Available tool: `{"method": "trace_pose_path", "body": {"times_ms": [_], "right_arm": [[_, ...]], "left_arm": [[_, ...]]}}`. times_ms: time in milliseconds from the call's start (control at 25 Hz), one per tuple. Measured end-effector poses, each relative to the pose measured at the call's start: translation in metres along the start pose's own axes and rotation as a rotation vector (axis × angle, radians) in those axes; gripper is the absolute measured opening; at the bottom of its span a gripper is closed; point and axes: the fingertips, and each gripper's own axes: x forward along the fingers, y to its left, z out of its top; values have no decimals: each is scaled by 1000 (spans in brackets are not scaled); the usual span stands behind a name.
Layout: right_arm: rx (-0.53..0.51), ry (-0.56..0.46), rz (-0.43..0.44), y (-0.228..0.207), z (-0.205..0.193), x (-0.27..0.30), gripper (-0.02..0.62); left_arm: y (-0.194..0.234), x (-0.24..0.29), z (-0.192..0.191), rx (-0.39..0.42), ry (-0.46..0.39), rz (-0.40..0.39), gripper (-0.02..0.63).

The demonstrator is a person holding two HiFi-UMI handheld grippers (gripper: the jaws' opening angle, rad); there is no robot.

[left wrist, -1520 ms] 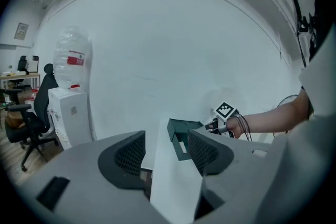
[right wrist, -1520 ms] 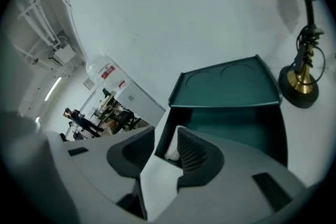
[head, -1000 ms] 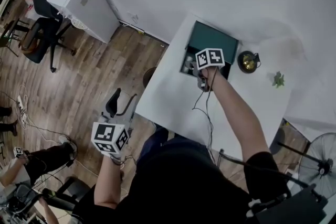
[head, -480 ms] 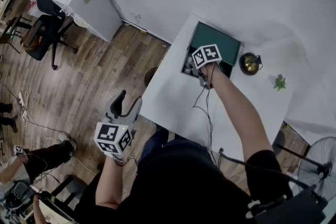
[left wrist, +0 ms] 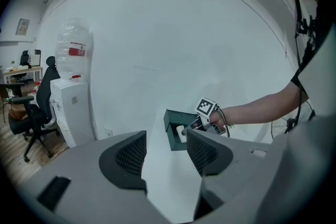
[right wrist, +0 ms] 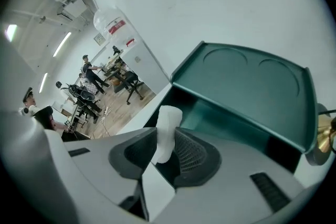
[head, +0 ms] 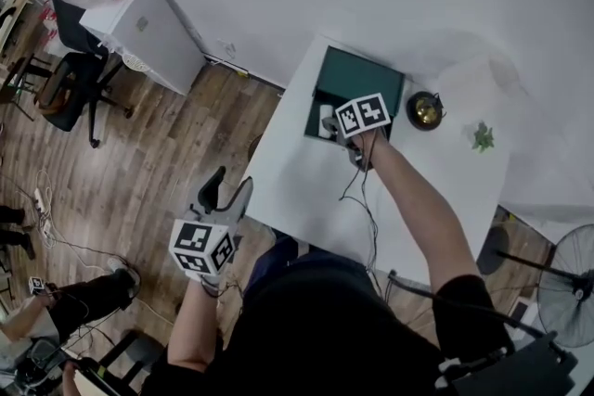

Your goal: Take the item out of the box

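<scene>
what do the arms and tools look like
The left tool and right tool are grey plastic with dark mesh pads and a white cube of black square markers. The right tool's jaws are closing on a white oblong item. Dark cables trail beside that forearm. Black short sleeves.

No readable words or numbers, only coded squares on two marker cubes, red bottle label illegible.

One green box, upper middle; one white item inside. One brass round object, one green sprig. One tabletop. One white cabinet, upper left.
</scene>
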Motion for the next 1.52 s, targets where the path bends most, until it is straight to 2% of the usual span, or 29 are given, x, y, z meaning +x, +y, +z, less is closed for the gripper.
{"method": "trace_pose_path", "body": {"times_ms": [200, 400, 600, 880, 1000, 1120, 1240, 1320, 1520], "right_arm": [[35, -134, -15, -15, 5, -49, 112], [109, -231, -84, -63, 15, -95, 112], [144, -238, -167, -110, 21, -115, 112], [170, -231, -217, -143, 34, -103, 121], [152, -259, -254, -150, 38, -102, 127], [113, -305, -290, -151, 46, -111, 177], [89, -363, -303, -145, 46, -128, 192], [86, -429, -300, -138, 49, -146, 185], [76, -624, -252, -108, 59, -198, 120]], "left_arm": [[-28, 11, 7, 35, 3, -52, 238], [-49, 20, 16, 63, 0, -87, 238], [-58, 21, 12, 68, 22, -88, 236], [-57, 20, 6, 50, 33, -68, 236], [-59, 20, 6, 47, 34, -66, 236], [-60, 24, 6, 47, 30, -66, 236], [-65, 27, 8, 53, 31, -77, 236], [-70, 32, 12, 58, 28, -91, 236], [-86, 43, 28, 72, -2, -134, 233]]}}
